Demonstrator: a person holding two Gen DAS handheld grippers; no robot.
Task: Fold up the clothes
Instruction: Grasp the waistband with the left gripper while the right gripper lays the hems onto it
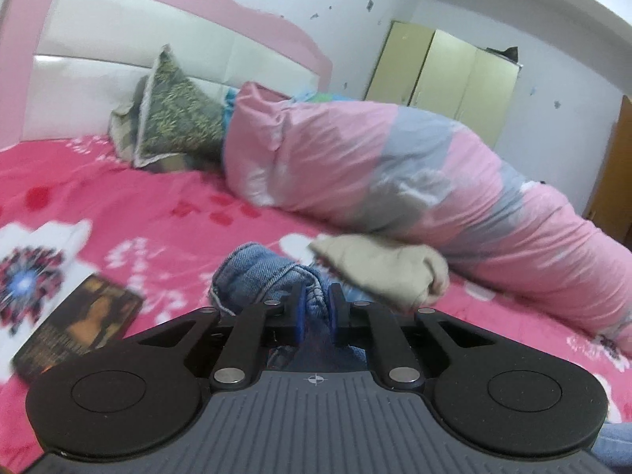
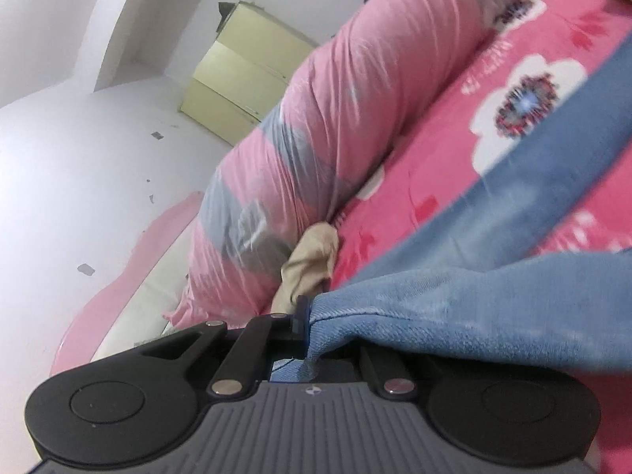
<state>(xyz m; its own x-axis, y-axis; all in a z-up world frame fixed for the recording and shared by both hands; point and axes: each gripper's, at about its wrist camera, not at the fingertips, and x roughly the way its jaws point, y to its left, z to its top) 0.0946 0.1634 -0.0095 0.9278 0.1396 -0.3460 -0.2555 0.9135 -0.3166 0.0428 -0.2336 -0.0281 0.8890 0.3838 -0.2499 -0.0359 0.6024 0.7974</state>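
— Because both ends must rise together, we have the left hand-held gripper [image 1: 316, 308] pinched tight on a bunched fold of the jeans [image 1: 260, 276], blue pads nearly meeting through the denim. Yours?

— Same on our side: the right hand-held gripper [image 2: 306, 322] is clamped on a hemmed edge of the jeans [image 2: 454, 300], tilted over, with the cloth draping across its right finger and running off toward the far flowers.

— So the garment hangs between us, partly off the pink bedsheet [image 1: 138, 213]. We judge this as the spread-out before any fold.

— Agreed. The beige garment [image 1: 387, 272] lies just beyond our pads, against the rolled pink-and-grey duvet [image 1: 395, 166]; probably waiting its turn.

— A dark book [image 1: 83, 324] sits on the sheet to our left. We'd lay the denim clear of it.
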